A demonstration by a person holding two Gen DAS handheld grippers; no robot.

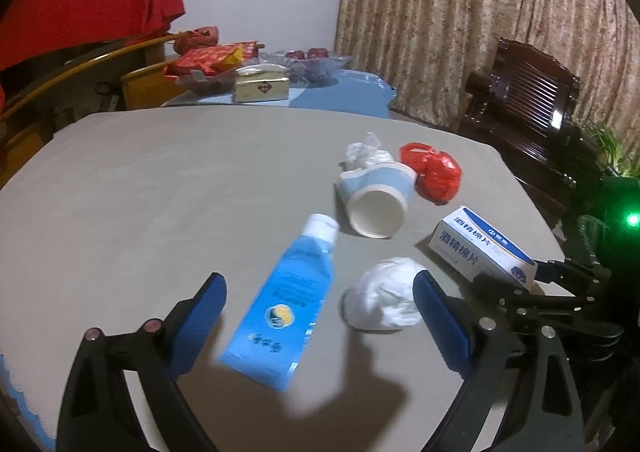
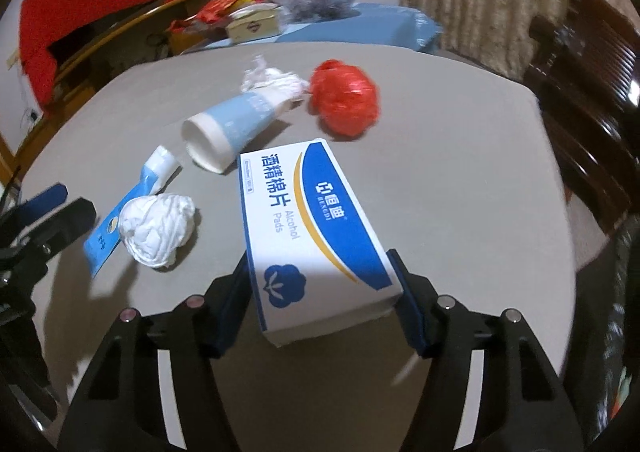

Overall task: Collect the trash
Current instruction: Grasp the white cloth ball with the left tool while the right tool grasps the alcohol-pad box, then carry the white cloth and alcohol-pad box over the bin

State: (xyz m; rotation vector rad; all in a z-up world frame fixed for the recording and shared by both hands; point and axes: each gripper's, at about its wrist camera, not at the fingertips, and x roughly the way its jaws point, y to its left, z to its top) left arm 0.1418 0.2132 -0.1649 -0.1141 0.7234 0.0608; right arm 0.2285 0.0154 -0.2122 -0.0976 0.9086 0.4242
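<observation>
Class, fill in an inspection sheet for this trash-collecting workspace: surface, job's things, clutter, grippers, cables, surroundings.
Surface: grey table, trash spread over its right half.
Job's things: box; blue tube; white wad; cup lying on its side; red bag; clear plastic behind the cup.
Clutter: nothing seen.
Grippers: left gripper open, hovering over the tube and the wad; right gripper astride the box's near end, pads at its sides.
Cables: nothing seen.
Surroundings: second table with snacks, curtain, dark chair.
</observation>
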